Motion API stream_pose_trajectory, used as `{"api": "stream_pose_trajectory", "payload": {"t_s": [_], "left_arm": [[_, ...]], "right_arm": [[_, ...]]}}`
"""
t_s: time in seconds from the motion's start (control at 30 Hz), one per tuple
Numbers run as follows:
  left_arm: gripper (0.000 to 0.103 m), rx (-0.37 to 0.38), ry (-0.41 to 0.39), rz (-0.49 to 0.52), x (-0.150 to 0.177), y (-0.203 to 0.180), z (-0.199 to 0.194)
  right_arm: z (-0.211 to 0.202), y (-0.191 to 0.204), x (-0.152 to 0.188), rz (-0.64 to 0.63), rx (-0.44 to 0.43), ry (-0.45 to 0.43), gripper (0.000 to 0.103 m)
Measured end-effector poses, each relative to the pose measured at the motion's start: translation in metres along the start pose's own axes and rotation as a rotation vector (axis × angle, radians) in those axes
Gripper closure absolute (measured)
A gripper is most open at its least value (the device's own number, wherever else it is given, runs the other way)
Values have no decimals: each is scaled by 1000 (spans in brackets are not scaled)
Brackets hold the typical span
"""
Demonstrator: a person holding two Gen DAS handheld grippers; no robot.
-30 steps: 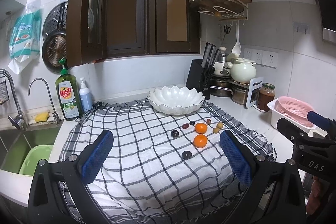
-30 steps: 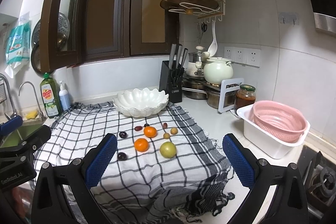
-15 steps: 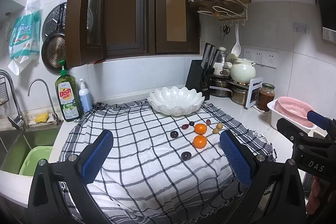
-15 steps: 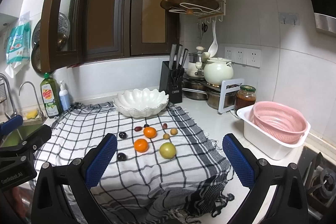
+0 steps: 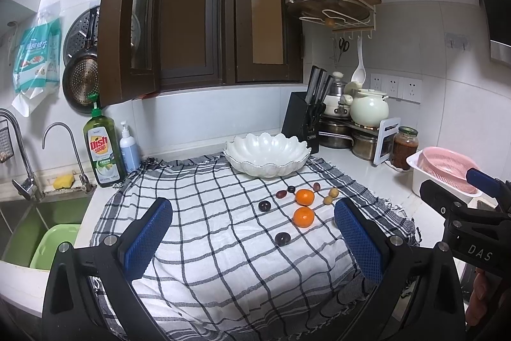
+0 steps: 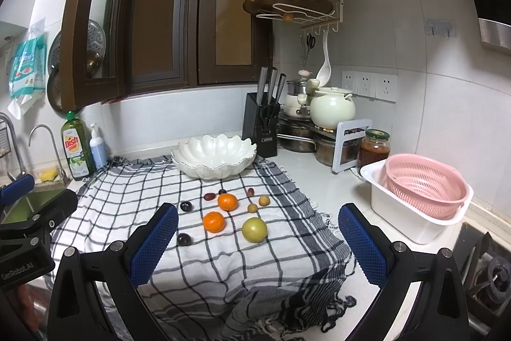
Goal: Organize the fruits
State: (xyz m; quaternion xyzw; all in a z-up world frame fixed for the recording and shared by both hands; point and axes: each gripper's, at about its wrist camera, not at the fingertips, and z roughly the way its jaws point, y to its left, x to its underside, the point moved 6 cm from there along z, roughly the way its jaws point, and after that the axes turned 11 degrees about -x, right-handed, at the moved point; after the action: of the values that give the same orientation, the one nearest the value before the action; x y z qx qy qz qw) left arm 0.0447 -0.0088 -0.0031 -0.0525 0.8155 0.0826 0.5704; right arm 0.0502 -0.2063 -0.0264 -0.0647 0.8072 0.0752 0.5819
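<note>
In the left wrist view, the left gripper (image 5: 252, 232) hangs wide open and empty over a checked cloth (image 5: 198, 232) spread on the counter (image 5: 357, 165). A white scalloped bowl (image 5: 267, 156) sits at the far edge of the cloth, with nothing visible inside. In front of it lie two oranges (image 5: 304, 206), one behind the other, with small dark and tan fruits scattered close by. A green dish soap bottle (image 5: 102, 149) stands at the left near the sink (image 5: 28, 213). In the right wrist view, the right gripper (image 6: 258, 232) is also spread open, holding nothing, above the near part of the cloth. A green round fruit (image 6: 254, 229) rests just right of the nearer orange. A pink colander (image 6: 424, 184) sits in a white tub at the right, well apart from the fruits.
</note>
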Motion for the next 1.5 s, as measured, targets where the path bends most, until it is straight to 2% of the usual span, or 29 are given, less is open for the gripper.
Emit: {"api": "stream_pose_trajectory", "payload": {"t_s": [0.43,0.97,1.2,1.5], "left_arm": [[0,3,15,2,-2,-5,7],[0,50,182,42,34,-27,72],[10,71,233,64,48,-40,106],[23,106,306,102,63,-58,149]], "right_arm": [[8,-1,1,1,-7,16,1],[69,-18,35,33,-36,150,1],[106,-25,50,38,-40,213,2],[154,-35,63,74,-49,280,13]]}}
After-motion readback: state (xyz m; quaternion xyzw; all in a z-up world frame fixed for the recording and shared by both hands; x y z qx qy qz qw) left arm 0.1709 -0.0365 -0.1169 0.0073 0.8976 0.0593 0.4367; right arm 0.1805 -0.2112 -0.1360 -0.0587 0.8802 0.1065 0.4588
